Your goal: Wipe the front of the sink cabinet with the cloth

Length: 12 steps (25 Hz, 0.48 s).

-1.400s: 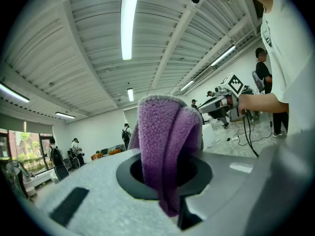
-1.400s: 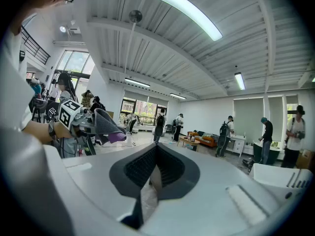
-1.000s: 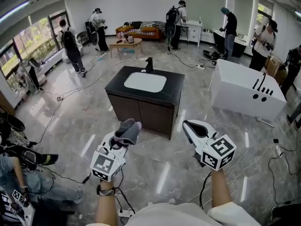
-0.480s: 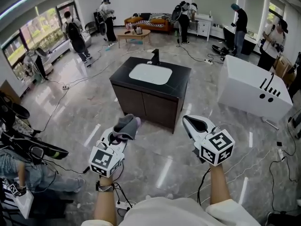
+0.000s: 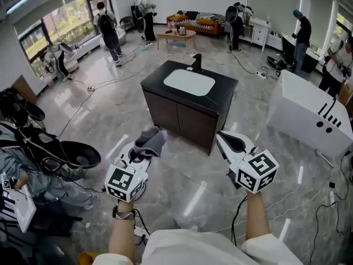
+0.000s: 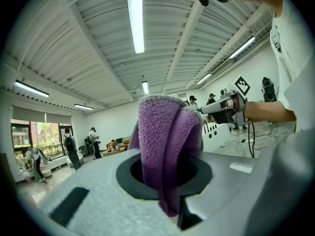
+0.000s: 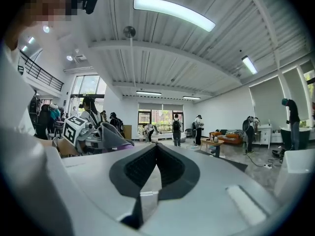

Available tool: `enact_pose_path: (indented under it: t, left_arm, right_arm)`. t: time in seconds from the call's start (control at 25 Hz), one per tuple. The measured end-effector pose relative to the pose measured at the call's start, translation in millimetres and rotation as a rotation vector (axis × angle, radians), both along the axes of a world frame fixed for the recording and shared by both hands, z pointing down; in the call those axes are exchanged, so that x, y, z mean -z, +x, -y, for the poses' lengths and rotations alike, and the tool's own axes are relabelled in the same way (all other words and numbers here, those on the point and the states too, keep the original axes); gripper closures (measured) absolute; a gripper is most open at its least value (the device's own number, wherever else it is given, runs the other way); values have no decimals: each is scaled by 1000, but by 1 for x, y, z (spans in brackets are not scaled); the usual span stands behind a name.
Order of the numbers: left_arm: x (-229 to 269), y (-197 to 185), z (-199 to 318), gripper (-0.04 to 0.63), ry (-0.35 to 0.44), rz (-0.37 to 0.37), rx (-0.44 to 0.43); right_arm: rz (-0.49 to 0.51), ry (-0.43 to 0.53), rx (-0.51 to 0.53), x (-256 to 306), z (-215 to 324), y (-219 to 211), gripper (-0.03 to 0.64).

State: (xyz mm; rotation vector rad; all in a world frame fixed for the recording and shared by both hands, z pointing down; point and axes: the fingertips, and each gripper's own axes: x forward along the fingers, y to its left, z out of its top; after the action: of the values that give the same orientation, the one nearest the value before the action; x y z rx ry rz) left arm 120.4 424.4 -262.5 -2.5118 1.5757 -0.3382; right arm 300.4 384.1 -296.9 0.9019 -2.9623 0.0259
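The cloth point(image 5: 150, 141), grey outside & purple inside, is bunched up, so its full shape can't be seen. In the head view it covers the tips of the left gripper point(image 5: 142, 152). In the left gripper view the cloth point(image 6: 165, 146) fills the gap & blocks most of what's straight ahead. The left gripper is pinching the cloth: a fold sticks up past the tips & a bit hangs down toward the camera.

The left forearm point(image 5: 122, 233) reaches fwd from the bottom of the head view, w/ a band point(image 5: 123, 214) on the wrist. The right forearm point(image 5: 255, 217) reaches fwd too. The shoulders are cut off by the edge.

Both grippers are up in the air over the floor point(image 5: 187, 197), side by side & well apart. They point toward the sink cabinet point(image 5: 185, 120). The right gripper point(image 5: 225, 138) has its tips pressed together w/ nothing btw them.

The cloth is apart from the cabinet, near its front, w/ bare floor btw them. The cabinet is dark, w/ 2 front doors, a black top, a white sink point(image 5: 189, 83) & a black tap point(image 5: 197, 62). The doors are seen from above at a slant, so the low part is hard to make out. Other ppl stand far back, too small to tell much.
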Motion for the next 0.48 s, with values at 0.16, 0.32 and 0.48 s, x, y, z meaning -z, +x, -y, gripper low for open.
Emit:
enact_pose_path:
  t: [0.16, 0.32, 0.48]
  left_arm:
    - [1, 1, 5, 557, 3, -17, 51]
    - [3, -13, 11, 557, 13, -17, 90]
    - [4, -27, 17, 557, 18, -8, 109]
  right_arm:
    - [4, 26, 53, -3, 3, -9, 612]
    - [-1, 42, 77, -5, 10, -25, 612]
    - [-11, 58, 89, -3, 21, -40, 612]
